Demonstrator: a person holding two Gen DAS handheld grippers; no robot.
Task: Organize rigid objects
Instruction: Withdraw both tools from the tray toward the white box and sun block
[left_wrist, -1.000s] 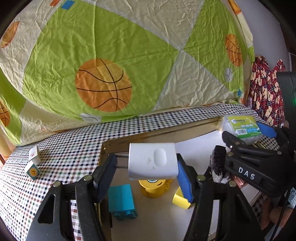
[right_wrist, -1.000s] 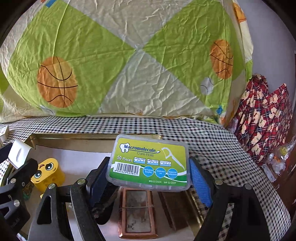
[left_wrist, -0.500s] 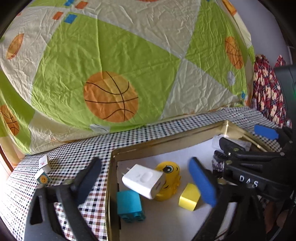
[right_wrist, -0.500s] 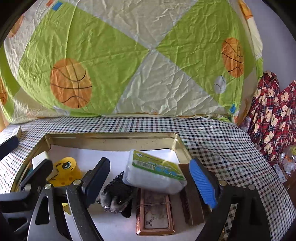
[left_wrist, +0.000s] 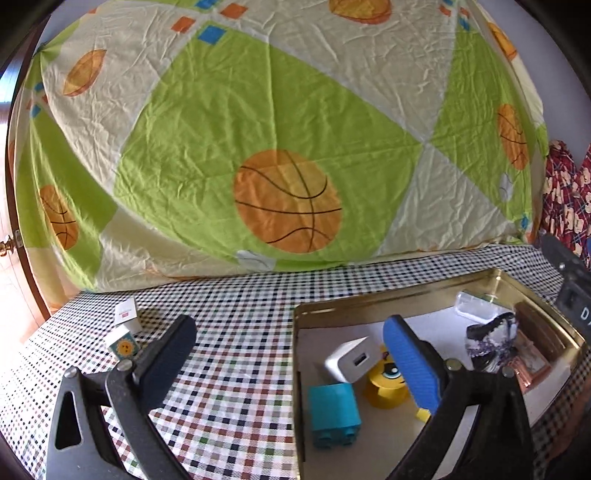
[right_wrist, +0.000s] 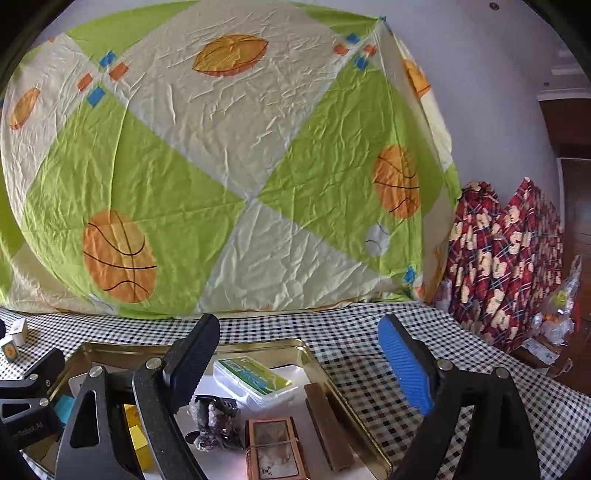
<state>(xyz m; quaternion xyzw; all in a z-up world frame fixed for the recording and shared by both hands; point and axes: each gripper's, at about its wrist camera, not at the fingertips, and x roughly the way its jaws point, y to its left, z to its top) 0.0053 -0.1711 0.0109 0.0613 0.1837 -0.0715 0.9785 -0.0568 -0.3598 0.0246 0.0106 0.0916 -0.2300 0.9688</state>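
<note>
A gold tray (left_wrist: 373, 300) (right_wrist: 332, 373) sits on the checked tablecloth. In it lie a white charger (left_wrist: 352, 359), a yellow toy (left_wrist: 388, 387), a teal block (left_wrist: 334, 413), a floss box (right_wrist: 255, 378) (left_wrist: 476, 306), a dark furry thing (right_wrist: 212, 421), a framed card (right_wrist: 275, 446) and a brown bar (right_wrist: 327, 424). My left gripper (left_wrist: 291, 354) is open and empty, above the tray's left rim. My right gripper (right_wrist: 299, 354) is open and empty, above the tray's far right corner.
Two small boxes (left_wrist: 125, 334) stand on the cloth left of the tray. A basketball-print sheet (left_wrist: 288, 147) hangs along the back. Red patterned cloth (right_wrist: 506, 258) and a plastic bag (right_wrist: 561, 310) lie at the right. The table's right edge is near.
Both grippers opened and drew back and up. The charger dropped into the tray by the yellow toy. The floss box dropped into the tray's far side.
</note>
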